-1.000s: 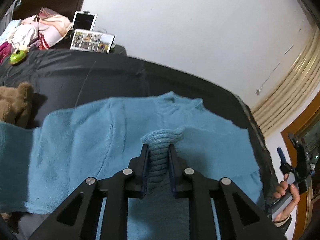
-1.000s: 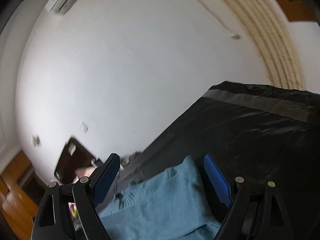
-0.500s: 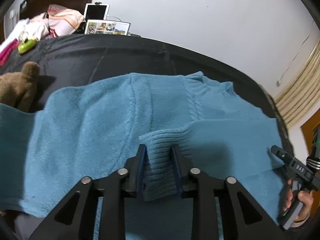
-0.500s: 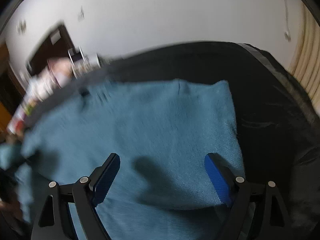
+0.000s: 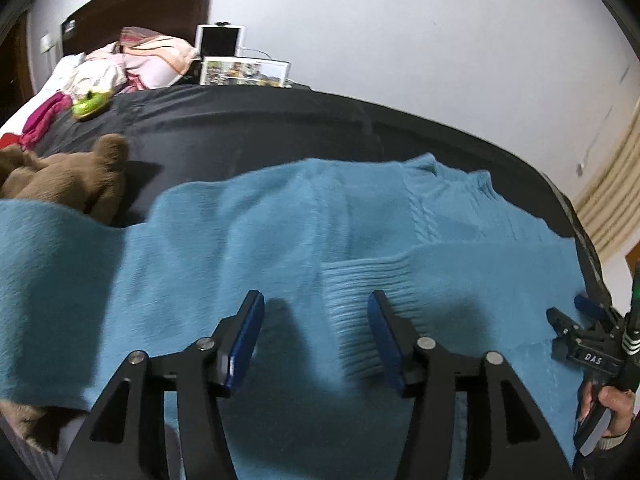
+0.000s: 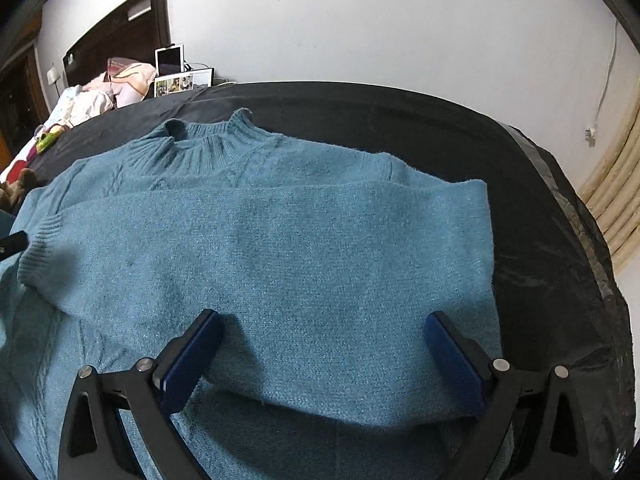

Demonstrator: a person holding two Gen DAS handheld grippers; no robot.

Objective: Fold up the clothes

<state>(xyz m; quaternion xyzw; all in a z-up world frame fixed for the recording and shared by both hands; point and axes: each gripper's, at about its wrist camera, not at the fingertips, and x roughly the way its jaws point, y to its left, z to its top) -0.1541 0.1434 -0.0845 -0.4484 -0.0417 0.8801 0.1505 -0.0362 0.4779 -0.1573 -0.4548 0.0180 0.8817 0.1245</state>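
A blue knit sweater (image 5: 280,240) lies spread on the black-covered bed (image 5: 260,128), its collar (image 6: 208,136) toward the far wall. One sleeve is folded across the body, ending in a ribbed cuff (image 5: 360,312). My left gripper (image 5: 314,320) hovers just over that cuff with its jaws opening. The cuff lies loose between them, close to the right-hand finger (image 5: 384,340). My right gripper (image 6: 322,344) hangs above the folded sleeve (image 6: 300,248), jaws opening wide with nothing gripped. It also shows at the right edge of the left wrist view as the right gripper (image 5: 580,332), held by a hand (image 5: 612,404).
A brown plush toy (image 5: 68,176) sits left of the sweater. Behind it are a green toy (image 5: 90,106), piled clothes and pillows (image 5: 132,64), and a tablet with a photo frame (image 5: 244,72) by the dark headboard (image 6: 116,28). The bed's edge (image 6: 580,220) curves down the right.
My left gripper opened and let the cuff go; it now lies flat on the sweater. My right gripper swung down from facing the wall to over the folded sleeve.
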